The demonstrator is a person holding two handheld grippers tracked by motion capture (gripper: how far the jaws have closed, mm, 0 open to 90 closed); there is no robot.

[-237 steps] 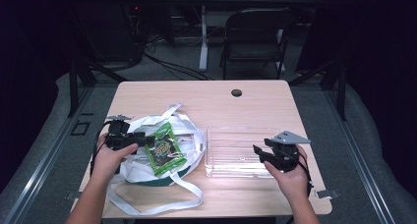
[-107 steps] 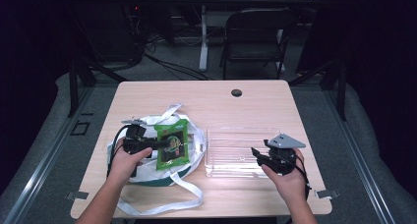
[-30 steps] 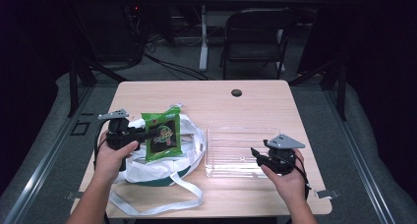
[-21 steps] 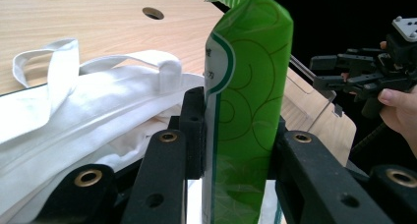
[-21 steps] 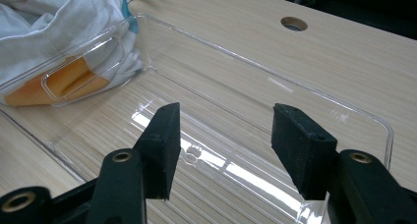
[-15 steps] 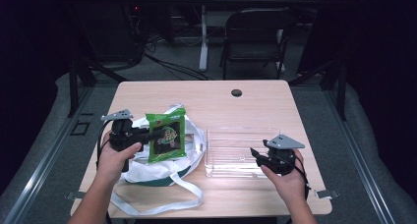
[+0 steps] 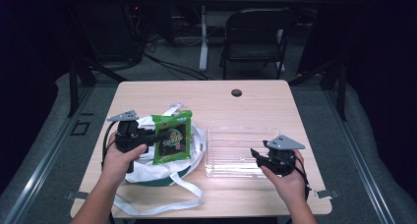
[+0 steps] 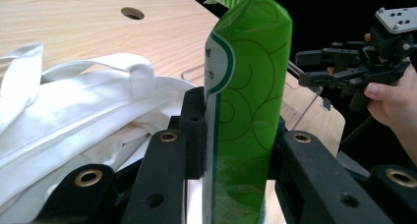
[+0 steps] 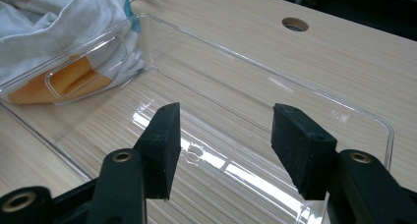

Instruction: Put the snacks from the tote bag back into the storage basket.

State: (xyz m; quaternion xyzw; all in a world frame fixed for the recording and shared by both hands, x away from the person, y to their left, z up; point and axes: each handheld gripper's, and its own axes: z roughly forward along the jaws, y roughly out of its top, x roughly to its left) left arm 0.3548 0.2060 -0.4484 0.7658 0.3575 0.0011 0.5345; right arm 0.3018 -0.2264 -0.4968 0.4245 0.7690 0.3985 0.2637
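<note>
A green snack packet (image 7: 172, 138) hangs above the white cloth bag (image 7: 147, 171), on the left half of the table. My left gripper (image 7: 158, 135) is shut on the packet's left edge. In the left gripper view the packet (image 8: 248, 111) stands edge-on between the two pads, with the bag (image 8: 83, 116) lying below it. A clear plastic tray (image 7: 209, 150) sits to the right of the bag. My right gripper (image 7: 256, 155) rests at the tray's near right corner. In the right gripper view its jaws (image 9: 223, 145) stand open over the tray (image 9: 221, 57), with nothing between them.
The bag's long white straps (image 7: 167, 204) trail toward the front edge of the table. A round cable hole (image 7: 237, 93) lies at the back of the table. Something orange (image 9: 64, 81) shows through the tray's far wall, beside the bag. A chair (image 7: 255, 35) stands behind the table.
The packet lay in the bag earlier; now my left gripper holds it up, clear of the bag. Over the last second it drifted slightly toward the tray. The right gripper stayed put.
</note>
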